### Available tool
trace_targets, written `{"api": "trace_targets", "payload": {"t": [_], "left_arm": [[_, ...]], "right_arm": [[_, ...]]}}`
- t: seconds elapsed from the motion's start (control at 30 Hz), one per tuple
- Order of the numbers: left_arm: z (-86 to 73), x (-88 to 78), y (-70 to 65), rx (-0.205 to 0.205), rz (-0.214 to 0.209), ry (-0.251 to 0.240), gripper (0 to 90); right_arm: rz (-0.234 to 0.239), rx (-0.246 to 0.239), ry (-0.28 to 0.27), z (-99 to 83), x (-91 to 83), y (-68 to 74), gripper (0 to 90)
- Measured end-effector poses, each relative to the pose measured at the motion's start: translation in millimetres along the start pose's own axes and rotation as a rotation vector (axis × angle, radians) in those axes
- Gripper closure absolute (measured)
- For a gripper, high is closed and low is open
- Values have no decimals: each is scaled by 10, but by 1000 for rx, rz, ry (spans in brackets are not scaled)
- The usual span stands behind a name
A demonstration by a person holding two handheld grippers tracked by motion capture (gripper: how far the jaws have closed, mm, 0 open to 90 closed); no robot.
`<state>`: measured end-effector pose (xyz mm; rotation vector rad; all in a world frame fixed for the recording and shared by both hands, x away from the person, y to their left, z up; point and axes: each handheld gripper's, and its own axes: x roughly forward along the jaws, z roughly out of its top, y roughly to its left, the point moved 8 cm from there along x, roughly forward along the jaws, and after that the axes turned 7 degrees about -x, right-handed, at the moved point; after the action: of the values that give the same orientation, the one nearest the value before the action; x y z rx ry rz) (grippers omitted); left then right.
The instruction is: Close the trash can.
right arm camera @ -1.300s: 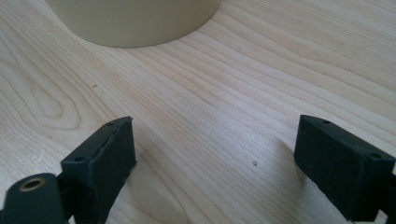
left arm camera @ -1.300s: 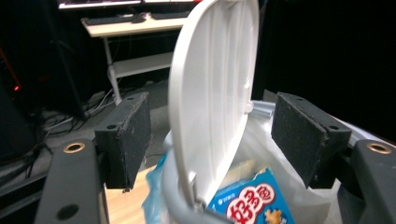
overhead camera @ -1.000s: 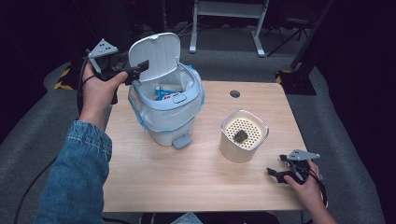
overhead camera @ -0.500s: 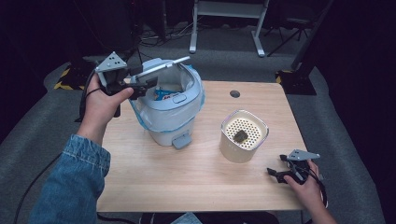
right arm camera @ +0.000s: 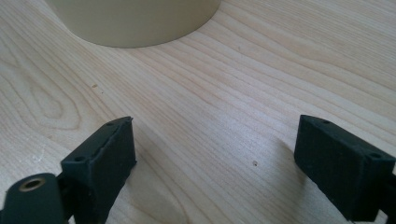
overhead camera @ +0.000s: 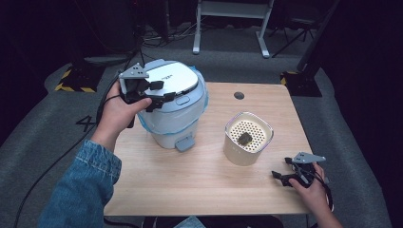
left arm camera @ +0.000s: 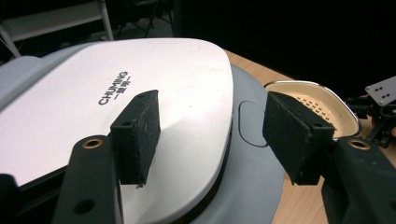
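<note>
A white and pale-blue cooker (overhead camera: 173, 118) stands at the table's back left with its white lid (overhead camera: 177, 78) down. My left gripper (overhead camera: 161, 92) rests over the lid's front edge, above the release button (left arm camera: 252, 123). Its jaws stand apart and have just been closing a little, with nothing between them; the lid (left arm camera: 140, 70) lies under the pads. My right gripper (overhead camera: 285, 176) sits open on the wooden table (overhead camera: 204, 190) at the front right, its jaws (right arm camera: 215, 154) wide over bare wood. A cream pot (overhead camera: 248, 137) with a perforated insert holds a dark lump (overhead camera: 244, 138).
The cream pot's base (right arm camera: 135, 21) stands just ahead of the right gripper. A round cable hole (overhead camera: 239, 95) sits in the table's back edge. Grey floor, cables and a white stand (overhead camera: 228, 28) lie beyond the table.
The cooker's lid has swung from upright to fully down. The left hand and gripper came down and to the right with it. The right gripper has kept still.
</note>
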<state>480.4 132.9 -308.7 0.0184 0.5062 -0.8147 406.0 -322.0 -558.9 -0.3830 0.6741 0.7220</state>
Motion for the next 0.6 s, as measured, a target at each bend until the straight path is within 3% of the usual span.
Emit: {"api": "trace_targets", "payload": {"t": [0.23,0.43,0.53,0.6], "left_arm": [[-6,124,-39,21,-3,20,382],[24,209,-141,-23,-54,24,431],[36,249,-166,-21,-66,29,453],[44,265,-162,0,-45,36,488]], "right_arm": [[0,0,0,0,0,0,125],[0,0,0,0,0,0,125],[0,0,0,0,0,0,125],[0,0,0,0,0,0,125]]}}
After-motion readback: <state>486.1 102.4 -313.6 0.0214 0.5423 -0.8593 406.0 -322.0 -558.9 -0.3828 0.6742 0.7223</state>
